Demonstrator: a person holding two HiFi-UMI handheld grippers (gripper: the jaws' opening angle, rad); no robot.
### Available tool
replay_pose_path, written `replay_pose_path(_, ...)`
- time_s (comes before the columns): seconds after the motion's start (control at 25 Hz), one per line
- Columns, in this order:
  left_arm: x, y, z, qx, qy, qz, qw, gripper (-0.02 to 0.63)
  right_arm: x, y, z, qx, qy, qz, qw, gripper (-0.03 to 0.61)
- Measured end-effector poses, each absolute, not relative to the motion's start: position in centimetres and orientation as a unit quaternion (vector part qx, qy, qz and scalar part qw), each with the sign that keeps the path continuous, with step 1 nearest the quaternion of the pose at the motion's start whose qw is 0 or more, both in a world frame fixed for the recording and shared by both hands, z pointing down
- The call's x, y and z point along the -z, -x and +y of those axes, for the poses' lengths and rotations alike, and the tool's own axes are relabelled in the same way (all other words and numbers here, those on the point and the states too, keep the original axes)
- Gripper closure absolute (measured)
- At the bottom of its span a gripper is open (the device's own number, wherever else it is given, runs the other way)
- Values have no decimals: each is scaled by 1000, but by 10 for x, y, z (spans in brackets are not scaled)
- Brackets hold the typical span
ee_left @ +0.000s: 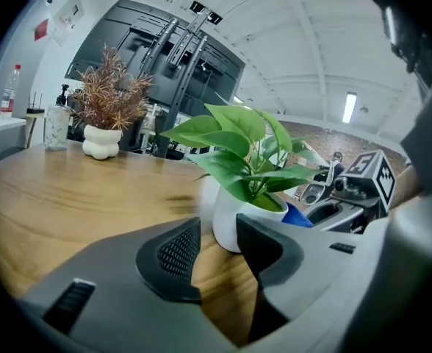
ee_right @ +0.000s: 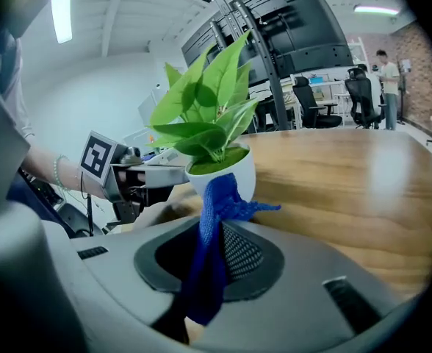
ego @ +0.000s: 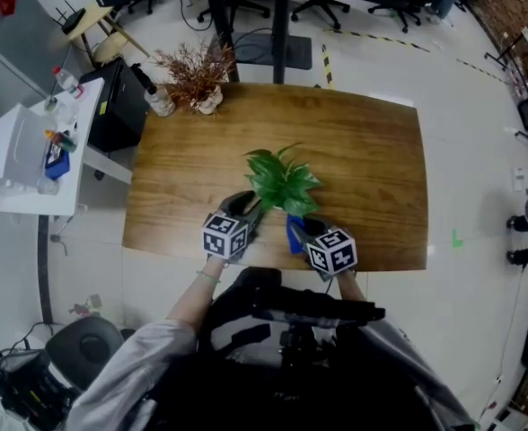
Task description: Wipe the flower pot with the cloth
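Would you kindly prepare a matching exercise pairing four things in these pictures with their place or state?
Things:
1. blue cloth
2. white flower pot
3. dried plant's vase
4. left gripper

Place or state:
A. jaws apart, gripping nothing
B. near the far left corner of the table
C. clamped in the right gripper
D. between the two grippers, by the table's near edge

Pairs: 1-C, 2-D, 3-B, 4-A

Wooden table (ego: 363, 151); dried plant (ego: 195, 72) (white vase) at far corner, clear bottle (ego: 161, 102) beside.
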State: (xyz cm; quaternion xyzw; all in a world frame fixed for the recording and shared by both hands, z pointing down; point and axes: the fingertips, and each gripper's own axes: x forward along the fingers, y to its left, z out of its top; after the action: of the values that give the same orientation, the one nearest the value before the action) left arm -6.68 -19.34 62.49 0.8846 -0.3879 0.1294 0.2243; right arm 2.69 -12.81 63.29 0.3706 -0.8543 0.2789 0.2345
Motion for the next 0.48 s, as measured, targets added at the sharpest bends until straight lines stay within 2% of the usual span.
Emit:
replay_pose_path(0.28, -632, 58, -175, -149, -889, -373, 222, 455, -616, -72, -153, -266, -427, -837, 214, 503)
replay_pose_path(0.48, -635, 51, -169, -150, -889, -368, 227, 456, -600, -77, -189, -223, -427, -850, 213, 502)
